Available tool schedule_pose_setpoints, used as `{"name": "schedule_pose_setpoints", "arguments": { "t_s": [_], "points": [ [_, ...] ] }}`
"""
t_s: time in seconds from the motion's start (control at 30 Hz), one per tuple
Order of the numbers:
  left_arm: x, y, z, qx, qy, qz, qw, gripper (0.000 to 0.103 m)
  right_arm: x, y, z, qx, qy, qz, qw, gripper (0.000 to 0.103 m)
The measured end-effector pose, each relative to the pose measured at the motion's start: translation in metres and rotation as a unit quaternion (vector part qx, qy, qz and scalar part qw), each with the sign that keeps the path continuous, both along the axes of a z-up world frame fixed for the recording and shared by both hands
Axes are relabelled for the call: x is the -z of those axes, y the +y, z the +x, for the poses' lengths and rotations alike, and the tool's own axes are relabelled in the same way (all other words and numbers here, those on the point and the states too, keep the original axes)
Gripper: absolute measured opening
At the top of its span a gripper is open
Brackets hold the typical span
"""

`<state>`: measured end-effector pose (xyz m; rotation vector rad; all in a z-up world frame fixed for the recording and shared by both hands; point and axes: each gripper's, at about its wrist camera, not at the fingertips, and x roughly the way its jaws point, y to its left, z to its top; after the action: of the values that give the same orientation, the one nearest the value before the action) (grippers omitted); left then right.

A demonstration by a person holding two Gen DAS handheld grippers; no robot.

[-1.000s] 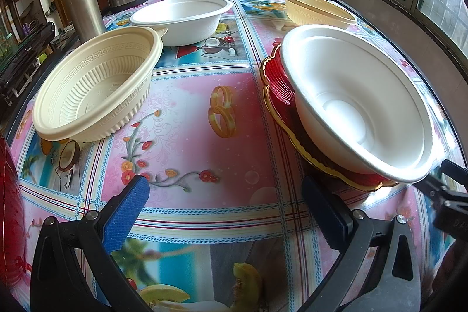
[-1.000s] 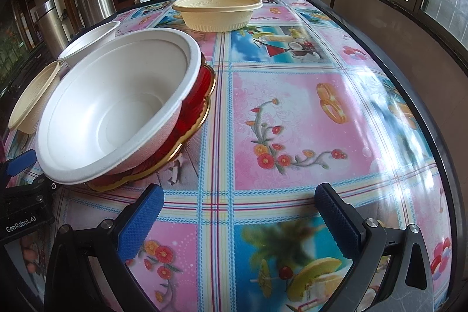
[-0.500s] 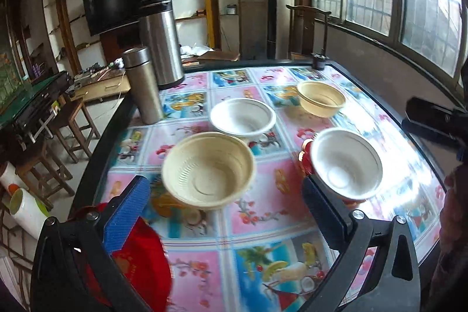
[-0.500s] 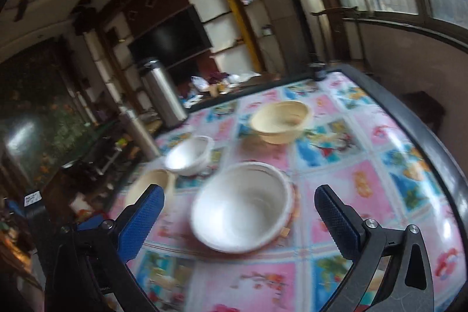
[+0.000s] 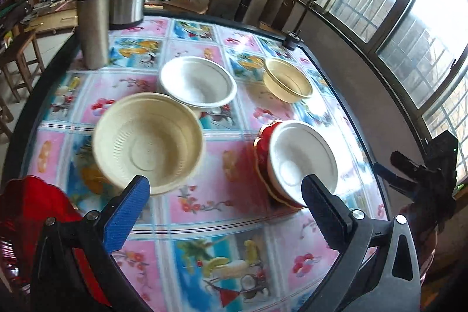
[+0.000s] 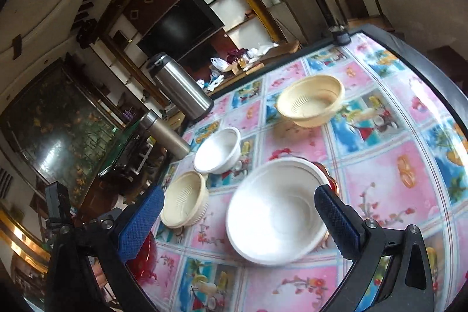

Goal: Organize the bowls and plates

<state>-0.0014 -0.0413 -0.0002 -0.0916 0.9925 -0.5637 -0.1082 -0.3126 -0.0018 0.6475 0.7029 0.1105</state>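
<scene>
while both jaws gape, a smooth white bowl (image 5: 304, 157) probably nests on a scalloped red plate (image 5: 262, 145).

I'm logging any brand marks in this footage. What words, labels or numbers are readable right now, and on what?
None can be read in either view.
Tablecloth: pictures of fruit and flowers only, no lettering.
Steel flasks: no label visible.
Bowls: plain.
Left gripper and right gripper: no print visible.
</scene>
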Motion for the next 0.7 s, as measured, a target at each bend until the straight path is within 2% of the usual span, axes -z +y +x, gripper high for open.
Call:
{"name": "schedule_pose_setpoints", "arguments": {
  "t_s": [0.1,0.2,0.23,0.3,0.37,0.4,0.43,0.5,0.53,0.6,0.67,0.7],
  "points": [
    [0.002,-0.029,0.001,0.010,0.003,0.016,0.9998,0.103,0.017,-0.017,-0.006,0.008,0.031,0.012,0.999,0.103],
    [-0.003,-0.024,-0.008,0.000,-0.019,0.026,0.9995,0.103,0.029,-0.034,-0.015,0.036,0.041,0.030,0.998,0.103],
    [-0.004,-0.020,-0.013,-0.009,-0.034,0.034,0.9988,0.103,0.032,-0.040,-0.017,0.065,0.060,0.009,0.996,0.103],
    [0.001,-0.008,-0.019,-0.029,-0.052,0.032,0.9977,0.103,0.039,-0.050,-0.017,0.122,0.106,-0.081,0.983,0.103],
    [0.021,-0.006,-0.027,-0.055,-0.063,0.054,0.9951,0.103,0.047,-0.064,-0.025,0.165,0.100,-0.129,0.973,0.103],
    [0.035,-0.009,-0.029,-0.054,-0.059,0.068,0.9945,0.103,0.052,-0.069,-0.029,0.190,0.107,-0.161,0.963,0.103],
    [0.052,-0.014,-0.031,-0.050,-0.044,0.081,0.9945,0.103,0.058,-0.072,-0.030,0.196,0.119,-0.182,0.956,0.103],
    [0.082,-0.018,-0.031,-0.054,-0.007,0.080,0.9953,0.103,0.073,-0.075,-0.032,0.180,0.137,-0.176,0.958,0.103],
    [0.094,-0.019,-0.030,-0.062,0.005,0.075,0.9952,0.103,0.080,-0.076,-0.033,0.180,0.145,-0.178,0.956,0.103],
    [0.111,-0.020,-0.024,-0.087,0.016,0.090,0.9920,0.103,0.090,-0.069,-0.034,0.175,0.157,-0.211,0.949,0.103],
    [0.111,-0.021,-0.026,-0.113,-0.031,0.121,0.9857,0.103,0.099,-0.062,-0.031,0.163,0.164,-0.241,0.943,0.103],
    [0.114,-0.021,-0.023,-0.117,-0.026,0.125,0.9850,0.103,0.103,-0.060,-0.029,0.157,0.166,-0.246,0.942,0.103]
  ]
}}
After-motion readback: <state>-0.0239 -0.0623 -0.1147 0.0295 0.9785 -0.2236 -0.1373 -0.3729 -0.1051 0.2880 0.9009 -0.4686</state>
